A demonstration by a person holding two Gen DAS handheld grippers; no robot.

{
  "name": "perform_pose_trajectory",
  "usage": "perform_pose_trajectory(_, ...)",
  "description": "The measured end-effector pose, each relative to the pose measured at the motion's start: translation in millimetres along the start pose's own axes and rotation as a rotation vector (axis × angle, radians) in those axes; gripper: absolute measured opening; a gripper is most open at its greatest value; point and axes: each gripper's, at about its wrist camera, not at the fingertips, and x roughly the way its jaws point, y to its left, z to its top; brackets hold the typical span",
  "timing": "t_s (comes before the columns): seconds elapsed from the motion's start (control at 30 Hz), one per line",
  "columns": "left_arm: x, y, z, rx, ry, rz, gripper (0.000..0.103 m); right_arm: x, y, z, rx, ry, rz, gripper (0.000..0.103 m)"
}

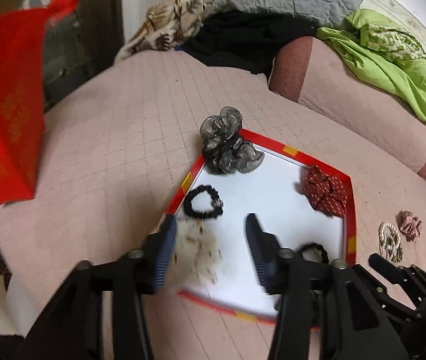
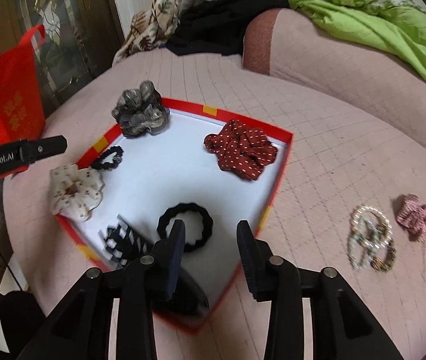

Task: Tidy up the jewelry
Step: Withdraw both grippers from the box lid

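Scrunchies lie in the red-rimmed tray (image 2: 282,162) at frame centre; my left gripper (image 1: 210,225) and right gripper (image 2: 210,231) gape, holding nothing.

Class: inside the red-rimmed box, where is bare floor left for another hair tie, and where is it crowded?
Free: the white middle of the box, between the dotted red scrunchie and thick black hair tie. Crowded: the left edge, around the cream scrunchie.

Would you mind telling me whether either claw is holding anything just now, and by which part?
Nothing is held: the left claw and right claw are both open above the box.
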Motion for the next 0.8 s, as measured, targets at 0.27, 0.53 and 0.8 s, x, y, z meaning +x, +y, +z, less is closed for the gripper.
perform_pose_trajectory(0.27,-56,-46,-50,0.073,-0.037,0.010,0.054,-57,-17,-48,0.027,-0.053,-0.048,0.048)
perform_pose_trajectory(0.53,-93,-92,-84,0.213,-0.105,0.058,0.055,-98,-57,-92,0.175,-0.073,-0.086,0.053)
perform_pose_trajectory(0.8,-110,-119,-103,0.278,-0.087,0.013,0.056,-122,-82,-107,0.273,-0.108,-0.099,0.056)
